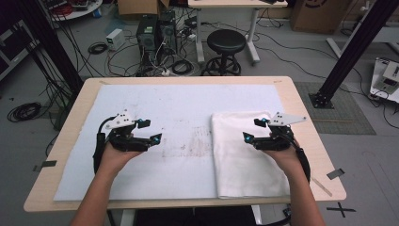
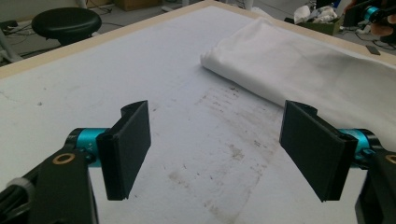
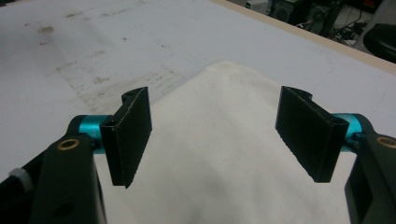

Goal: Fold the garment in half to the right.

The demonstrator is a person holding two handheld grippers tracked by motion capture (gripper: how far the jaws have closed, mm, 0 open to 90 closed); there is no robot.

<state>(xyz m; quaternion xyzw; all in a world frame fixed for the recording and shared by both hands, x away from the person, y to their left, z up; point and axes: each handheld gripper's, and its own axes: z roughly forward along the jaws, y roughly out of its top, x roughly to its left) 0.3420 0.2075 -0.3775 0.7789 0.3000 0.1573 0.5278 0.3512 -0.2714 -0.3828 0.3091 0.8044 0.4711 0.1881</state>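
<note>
Jaws of both the left gripper [image 1: 150, 131] and right gripper [image 1: 254, 130] stand spread, pinching nothing. Right gripper hovers over the folded white cloth [image 1: 237, 157]; left gripper is well apart from it, above the worktop [image 1: 66, 141].

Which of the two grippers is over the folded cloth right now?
The right gripper: its open jaws hang over the white cloth. The left gripper is over the stained sheet.

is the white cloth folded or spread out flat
Folded: the white cloth lies as a narrow rectangle on the right of the mat, with a rounded, doubled edge in the left gripper view.
</note>
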